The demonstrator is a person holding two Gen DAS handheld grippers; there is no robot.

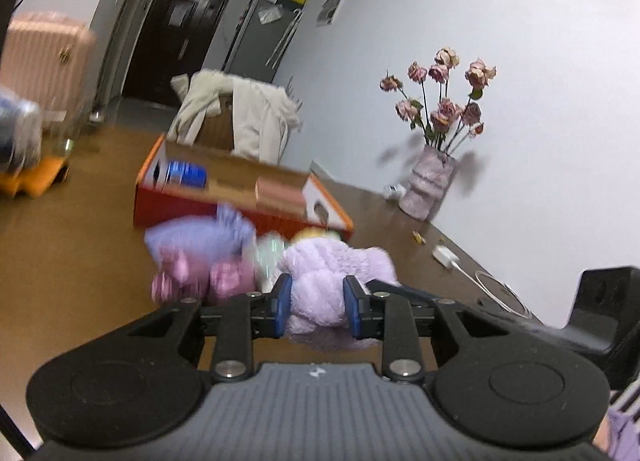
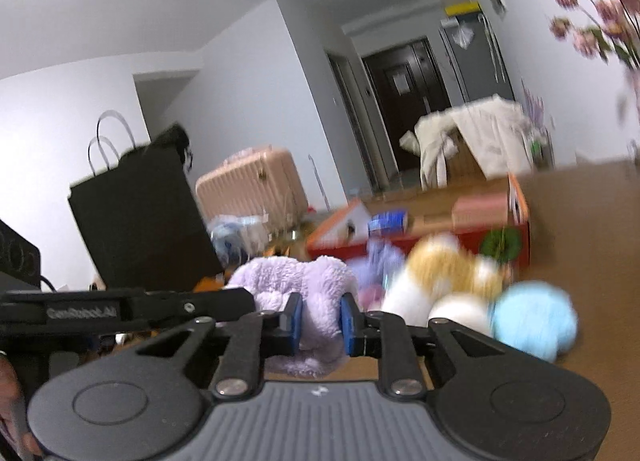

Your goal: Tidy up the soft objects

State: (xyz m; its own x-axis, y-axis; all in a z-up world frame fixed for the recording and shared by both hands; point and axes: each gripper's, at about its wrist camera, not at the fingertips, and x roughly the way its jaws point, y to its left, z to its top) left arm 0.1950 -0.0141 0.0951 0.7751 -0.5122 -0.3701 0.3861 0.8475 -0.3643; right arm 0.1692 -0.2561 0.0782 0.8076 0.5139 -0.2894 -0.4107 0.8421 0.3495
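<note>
**Lilac plush held by both grippers above the table**

A lilac plush toy [image 1: 320, 281] is clamped between the blue pads of the left gripper [image 1: 316, 303]; the fabric is visibly pinched inward there, and the toy is seen raised over the brown table [image 1: 72, 261]. In the right wrist view the same lilac plush toy [image 2: 304, 289] is squeezed between the narrowly set pads of the right gripper [image 2: 320, 321], with the black body of the left gripper seen at 9 o'clock of it.

In the left wrist view, a blurred purple and pink plush [image 1: 200, 257] is seen at 10 o'clock of the held toy, and an orange cardboard box [image 1: 240, 197] is placed at 12 o'clock behind it. A vase of dried pink roses [image 1: 432, 181] is set on the table at 2 o'clock, near the wall, and a white charger with its cable [image 1: 446, 255] is laid at 3 o'clock.

In the right wrist view, a white and yellow plush [image 2: 440, 281] and a light blue plush [image 2: 536, 321] are seen at 3 o'clock of the right gripper, just beside one another. A pink suitcase [image 2: 252, 189] and a black paper bag [image 2: 136, 217] are seen at 10 to 11 o'clock.
</note>
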